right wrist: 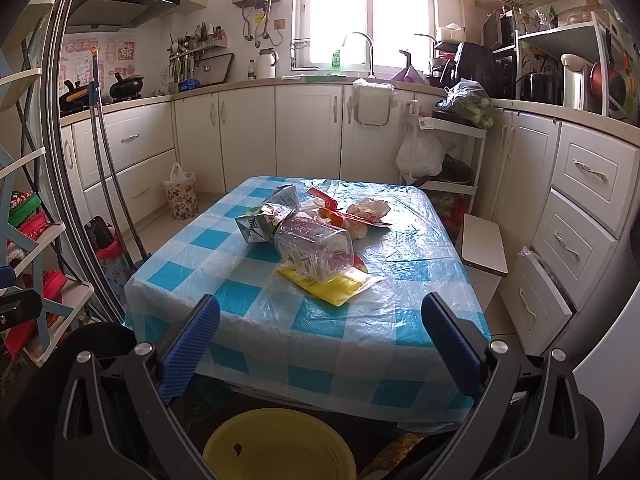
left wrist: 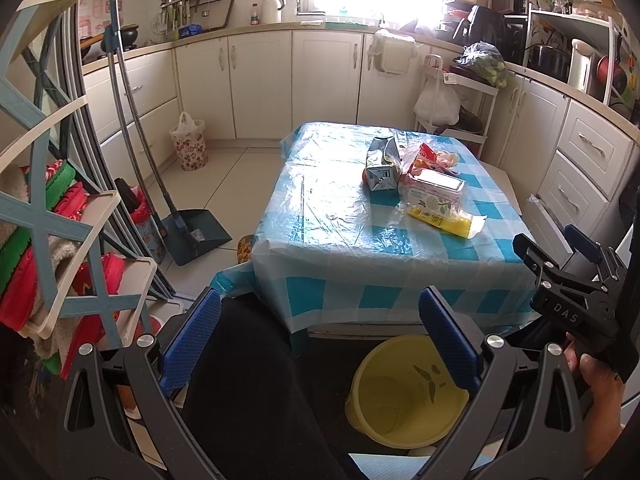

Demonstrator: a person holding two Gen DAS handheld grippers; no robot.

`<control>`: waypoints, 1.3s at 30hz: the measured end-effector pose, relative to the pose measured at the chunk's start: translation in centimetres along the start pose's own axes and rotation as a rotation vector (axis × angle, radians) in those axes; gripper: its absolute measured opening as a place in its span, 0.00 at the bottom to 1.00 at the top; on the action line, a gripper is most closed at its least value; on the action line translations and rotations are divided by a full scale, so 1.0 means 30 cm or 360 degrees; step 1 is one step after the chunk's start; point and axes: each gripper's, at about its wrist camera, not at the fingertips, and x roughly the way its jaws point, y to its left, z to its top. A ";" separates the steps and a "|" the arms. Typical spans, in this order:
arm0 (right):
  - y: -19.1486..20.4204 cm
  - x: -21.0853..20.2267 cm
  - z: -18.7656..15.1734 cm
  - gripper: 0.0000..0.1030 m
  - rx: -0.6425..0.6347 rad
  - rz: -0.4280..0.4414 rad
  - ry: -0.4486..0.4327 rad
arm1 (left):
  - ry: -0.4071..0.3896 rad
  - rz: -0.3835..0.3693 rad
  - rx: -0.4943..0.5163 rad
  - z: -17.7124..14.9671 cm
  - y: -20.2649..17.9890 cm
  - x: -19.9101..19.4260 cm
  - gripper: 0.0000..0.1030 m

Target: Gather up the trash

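Your left claw (left wrist: 320,340) and right claw (right wrist: 320,348) both hang with fingers wide apart and empty, short of the counter (right wrist: 248,312). The trash sits mid-counter: a carton (right wrist: 266,216), a clear plastic box (right wrist: 316,252) on a yellow wrapper (right wrist: 340,286). The yellow bucket (right wrist: 280,446) stands on the floor at the near edge.

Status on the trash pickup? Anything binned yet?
Done: nothing visible; the yellow bucket looks empty. In hand: nothing, left gripper and right gripper both open, short of the table. Left: the crushed carton, clear plastic container, yellow wrapper and red-and-white wrappers all lie on the table.
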 end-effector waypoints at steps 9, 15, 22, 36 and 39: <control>-0.030 0.014 0.018 0.94 0.0088 0.0059 0.0031 | -0.0024 0.0016 -0.0005 0.024 0.020 0.006 0.93; -0.107 0.060 0.092 0.94 0.0173 0.0137 0.0054 | 0.0022 0.0048 -0.0067 0.095 0.074 0.099 0.93; -0.197 0.211 0.166 0.94 0.0155 0.0136 0.0128 | 0.0066 0.0026 -0.0100 0.213 0.040 0.249 0.93; -0.275 0.333 0.131 0.94 0.0443 0.0319 0.0304 | 0.0281 -0.0094 -0.0122 0.513 -0.160 0.818 0.93; -0.280 0.359 0.126 0.94 0.0448 0.0315 0.0337 | 0.0354 -0.0116 -0.0151 0.550 -0.186 0.946 0.93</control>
